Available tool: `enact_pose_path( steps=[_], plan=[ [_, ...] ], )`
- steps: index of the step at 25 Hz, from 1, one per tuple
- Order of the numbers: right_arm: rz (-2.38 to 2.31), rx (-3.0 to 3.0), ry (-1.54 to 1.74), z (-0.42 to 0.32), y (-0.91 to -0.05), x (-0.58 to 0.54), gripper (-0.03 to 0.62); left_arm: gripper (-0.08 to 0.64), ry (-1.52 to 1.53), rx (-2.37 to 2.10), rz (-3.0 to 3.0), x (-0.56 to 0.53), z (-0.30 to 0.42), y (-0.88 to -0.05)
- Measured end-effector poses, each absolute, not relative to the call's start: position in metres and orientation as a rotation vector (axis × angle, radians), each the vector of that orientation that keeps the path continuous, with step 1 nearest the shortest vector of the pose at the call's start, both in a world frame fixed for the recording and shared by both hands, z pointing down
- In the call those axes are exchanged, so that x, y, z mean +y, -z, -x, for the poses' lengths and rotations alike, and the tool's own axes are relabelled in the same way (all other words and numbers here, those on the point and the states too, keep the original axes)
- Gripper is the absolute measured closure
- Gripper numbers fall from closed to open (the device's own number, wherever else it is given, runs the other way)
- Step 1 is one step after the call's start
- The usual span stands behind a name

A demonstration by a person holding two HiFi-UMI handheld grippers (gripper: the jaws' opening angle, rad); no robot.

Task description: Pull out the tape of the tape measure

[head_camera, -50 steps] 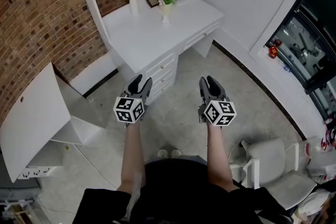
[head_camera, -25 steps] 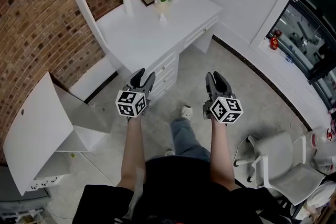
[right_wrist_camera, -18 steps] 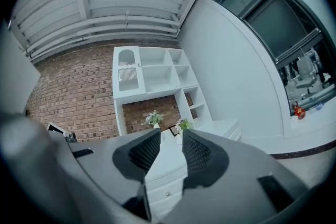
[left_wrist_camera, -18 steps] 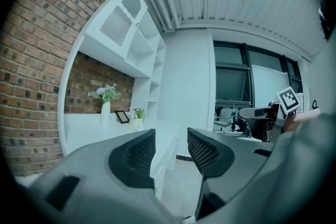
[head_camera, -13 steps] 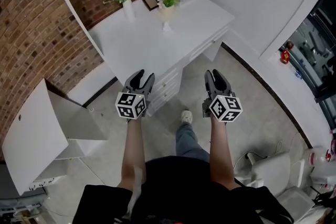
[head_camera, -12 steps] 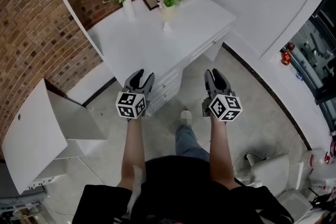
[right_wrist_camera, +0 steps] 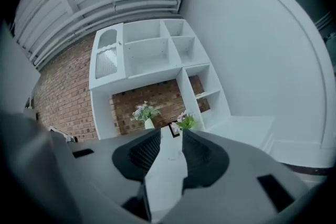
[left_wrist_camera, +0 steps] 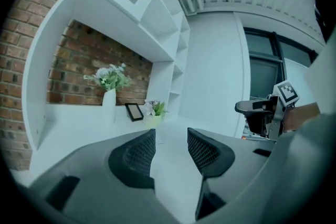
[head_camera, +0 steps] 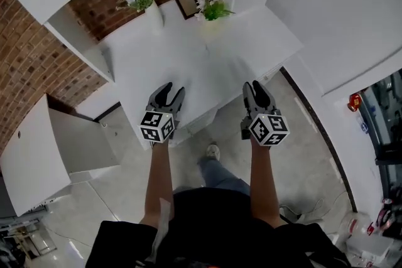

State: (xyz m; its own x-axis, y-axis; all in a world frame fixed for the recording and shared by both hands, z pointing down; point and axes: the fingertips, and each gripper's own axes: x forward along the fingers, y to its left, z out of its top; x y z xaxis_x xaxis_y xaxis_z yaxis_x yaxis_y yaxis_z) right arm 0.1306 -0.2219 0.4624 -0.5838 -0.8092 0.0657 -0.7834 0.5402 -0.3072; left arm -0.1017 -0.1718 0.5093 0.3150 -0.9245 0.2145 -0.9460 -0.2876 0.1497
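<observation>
No tape measure shows in any view. My left gripper (head_camera: 168,92) and my right gripper (head_camera: 256,88) are held side by side at arm's length over the front edge of a white desk (head_camera: 207,66). Both point toward the desk's back. In the left gripper view the left gripper (left_wrist_camera: 171,136) stands open with only the desk top between its pads. The right gripper (right_wrist_camera: 171,136) likewise shows a clear gap in its own view and holds nothing.
At the desk's back stand a white vase of flowers (head_camera: 151,3), a picture frame (head_camera: 187,4) and a small potted plant (head_camera: 213,9), under white shelves (right_wrist_camera: 157,55) on a brick wall. A white cabinet door (head_camera: 28,154) hangs open at the left. Tiled floor (head_camera: 301,160) lies to the right.
The person has walked up to the desk. It has grown larger in the head view, and both grippers now reach over its front edge instead of hanging over the floor.
</observation>
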Motion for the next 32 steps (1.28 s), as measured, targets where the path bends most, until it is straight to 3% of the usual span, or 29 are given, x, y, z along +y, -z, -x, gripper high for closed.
enact_pose_path(
  steps=[20, 32],
  plan=[
    [1.290, 2.777, 0.530, -0.104, -0.471, -0.339, 0.483, 0.399, -0.221, -1.637, -2.348, -0.292, 0.088, -0.528],
    [1.236, 2.843, 0.629, -0.076, -0.504, -0.366, 0.483, 0.399, -0.453, -1.344, -2.556, -0.370, 0.077, -0.556]
  ],
)
